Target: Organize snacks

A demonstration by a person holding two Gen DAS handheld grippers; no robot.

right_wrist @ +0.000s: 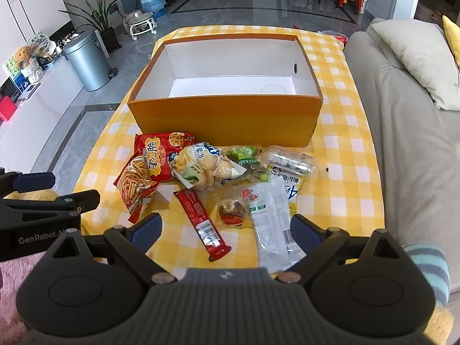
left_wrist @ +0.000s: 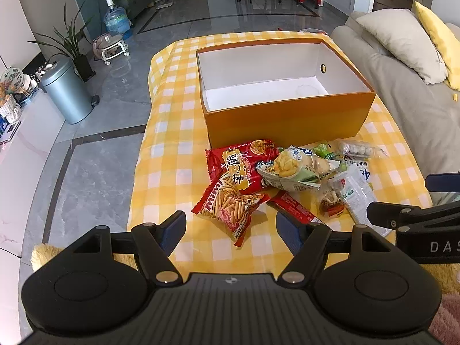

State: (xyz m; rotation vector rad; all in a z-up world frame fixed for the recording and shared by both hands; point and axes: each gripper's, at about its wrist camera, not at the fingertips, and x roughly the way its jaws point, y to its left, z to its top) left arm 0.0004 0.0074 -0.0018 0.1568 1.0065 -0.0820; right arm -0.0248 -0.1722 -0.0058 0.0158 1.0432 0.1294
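**Two spread grippers over a heap of snacks**

Several snack packets lie heaped on the yellow checked cloth [left_wrist: 169,149] of the desk in the left wrist view, just in front of an orange box [left_wrist: 290,115] with a white, bare inside. A red bag of stick snacks [left_wrist: 230,204] sits nearest the left gripper [left_wrist: 230,230], partly overlapped by a second red packet [left_wrist: 241,158] behind it. To the right lie a pale chip bag [left_wrist: 290,169], a red wrapped bar [left_wrist: 296,208] and a clear white pouch [left_wrist: 359,195]. The left gripper's jaws stand wide apart and hold nothing, with the stick snack bag's near end between them. The right gripper [left_wrist: 399,198] shows at the right edge, also spread. A grey sofa [left_wrist: 402,109] stands beside the desk.

From the right wrist view, the right gripper [right_wrist: 227,230] is spread wide and empty above the near end of the heap. The red wrapped bar [right_wrist: 204,224] and the clear white pouch [right_wrist: 270,218] reach toward the gap between its fingers. The stick snack bag [right_wrist: 135,184] lies to the left, the chip bag [right_wrist: 198,166] in the middle, and the orange box [right_wrist: 224,118] behind them all. The left gripper [right_wrist: 54,189] enters from the left edge, its jaws apart.
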